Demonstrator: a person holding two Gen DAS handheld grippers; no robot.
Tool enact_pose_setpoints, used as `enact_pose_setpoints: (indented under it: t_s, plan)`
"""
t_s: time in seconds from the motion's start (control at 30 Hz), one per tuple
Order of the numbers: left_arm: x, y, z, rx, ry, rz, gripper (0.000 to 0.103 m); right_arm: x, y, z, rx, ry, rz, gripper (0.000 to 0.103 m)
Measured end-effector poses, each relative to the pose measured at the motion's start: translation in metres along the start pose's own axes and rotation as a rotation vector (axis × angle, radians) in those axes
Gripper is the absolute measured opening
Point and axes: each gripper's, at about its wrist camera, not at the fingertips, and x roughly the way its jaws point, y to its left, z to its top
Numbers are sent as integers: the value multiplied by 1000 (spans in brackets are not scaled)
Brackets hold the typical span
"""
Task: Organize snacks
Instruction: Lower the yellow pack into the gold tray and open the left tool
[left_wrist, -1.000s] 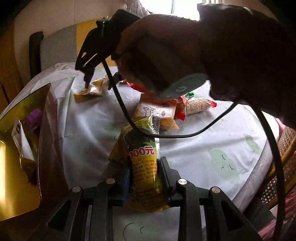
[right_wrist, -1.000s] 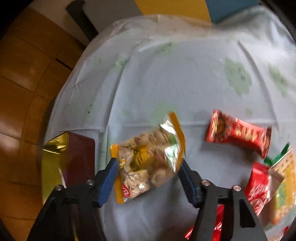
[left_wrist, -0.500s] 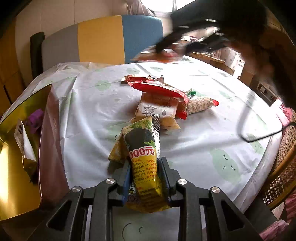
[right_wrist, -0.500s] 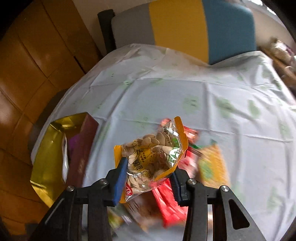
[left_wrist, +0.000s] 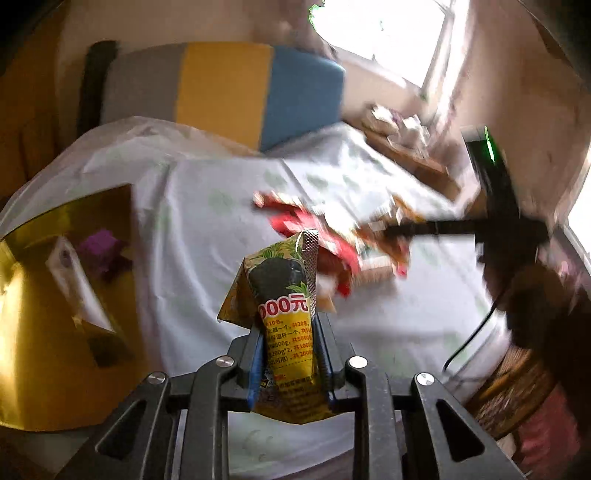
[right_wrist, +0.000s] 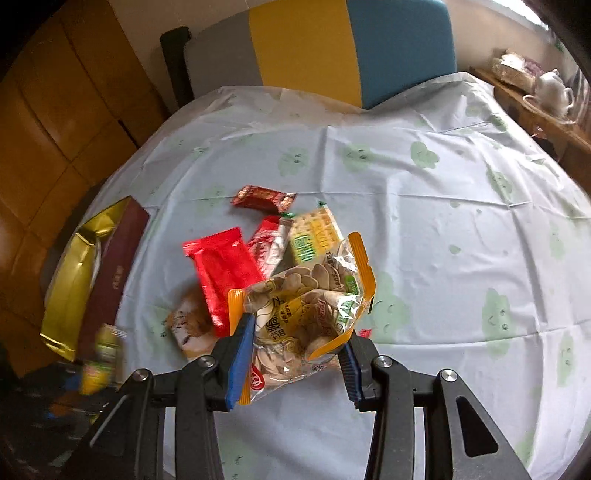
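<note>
From my right wrist view, the far and right stretches of the tablecloth (right_wrist: 443, 229) lie bare, so I have open room there. The heap of snack packets (right_wrist: 258, 243) crowds the middle-left, and the gold-lined box (right_wrist: 92, 273) blocks the left edge; only a narrow bare strip runs between them. The striped chair back (right_wrist: 332, 48) walls off the far rim. On my left wrist view, the right gripper (left_wrist: 406, 230) reaches across over the heap.

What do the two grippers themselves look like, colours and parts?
The left gripper and right gripper are both black skeletal linkages with silver round pivot bolts and blue finger pads. From the left wrist view, a black cable trails off the right one.
</note>
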Motion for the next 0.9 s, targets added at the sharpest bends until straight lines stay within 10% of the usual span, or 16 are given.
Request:
enact_pose_setpoints:
  t_s: [0.47,0.9]
  plan:
    - [-16,141,28,-529,9,101,25,-18,0,6,17,-82,34,44]
    - [18,123,0,-374,122,261,34,-19,0,5,20,-86,21,44]
